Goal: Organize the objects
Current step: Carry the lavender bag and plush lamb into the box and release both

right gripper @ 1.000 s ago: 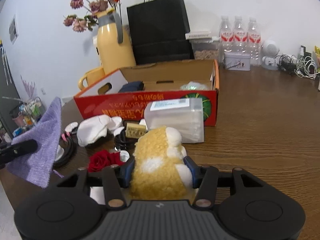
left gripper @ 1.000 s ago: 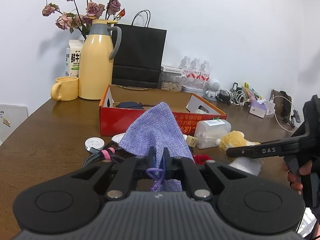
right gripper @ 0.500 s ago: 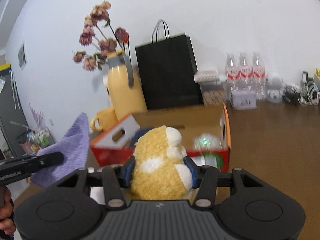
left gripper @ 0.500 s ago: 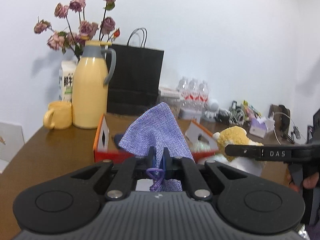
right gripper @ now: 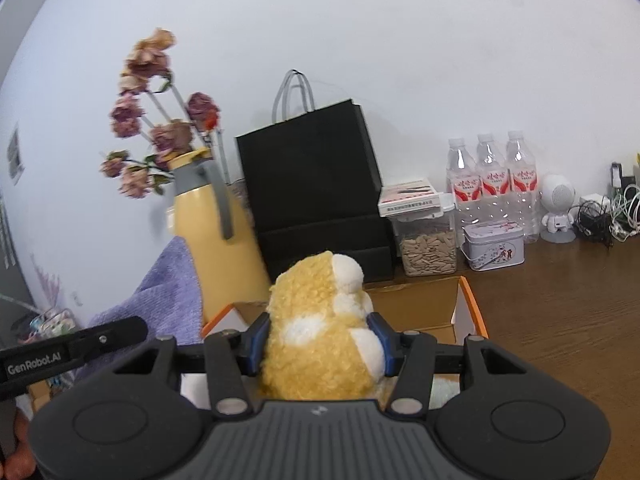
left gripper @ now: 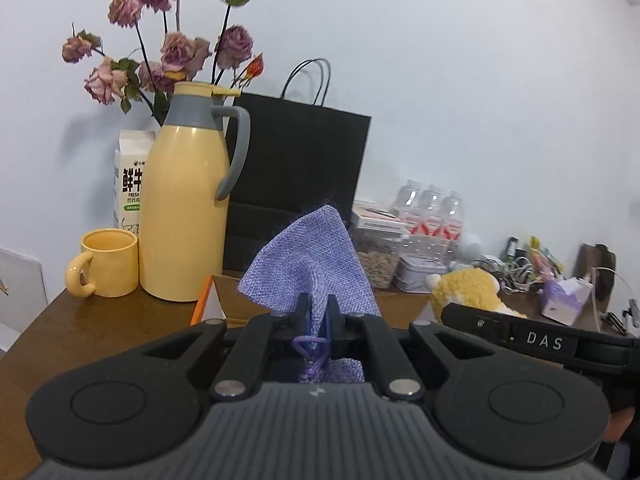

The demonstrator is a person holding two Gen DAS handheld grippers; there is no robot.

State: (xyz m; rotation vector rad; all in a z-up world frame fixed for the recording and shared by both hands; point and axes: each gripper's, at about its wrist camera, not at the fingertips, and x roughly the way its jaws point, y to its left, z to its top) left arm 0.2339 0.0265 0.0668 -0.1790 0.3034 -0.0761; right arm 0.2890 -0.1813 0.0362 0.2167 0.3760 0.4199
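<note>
My left hand-held gripper (left gripper: 316, 316) sits at the bottom centre of the left wrist frame, jaws closed tight on the gathered neck of a lilac woven drawstring pouch (left gripper: 308, 272). The pouch stands up from the jaws, and its purple cord (left gripper: 310, 354) hangs in a loop below the pads.

My right hand-held gripper (right gripper: 318, 340) fills the bottom of the right wrist frame. Its blue pads press both sides of a yellow and white plush toy (right gripper: 320, 328), which is held upright between them. In the left wrist frame the same toy appears at centre right, above the black finger marked "DAS".

Just beyond both grippers lies an open cardboard box with orange edges (right gripper: 468, 304), resting on the brown wooden desk (right gripper: 568, 304). Pouch and toy are both held above its near side.

Further back, at left, stand a yellow mug (left gripper: 106, 268) and a tall yellow vacuum jug with grey handle (left gripper: 188, 204), with dried pink roses (left gripper: 176, 52) above. A black paper carrier bag (left gripper: 296, 176) stands against the white wall. To its right are a clear jar of seeds (right gripper: 428, 246), a printed tin (right gripper: 494, 248) and three clear water bottles (right gripper: 492, 180).
</note>
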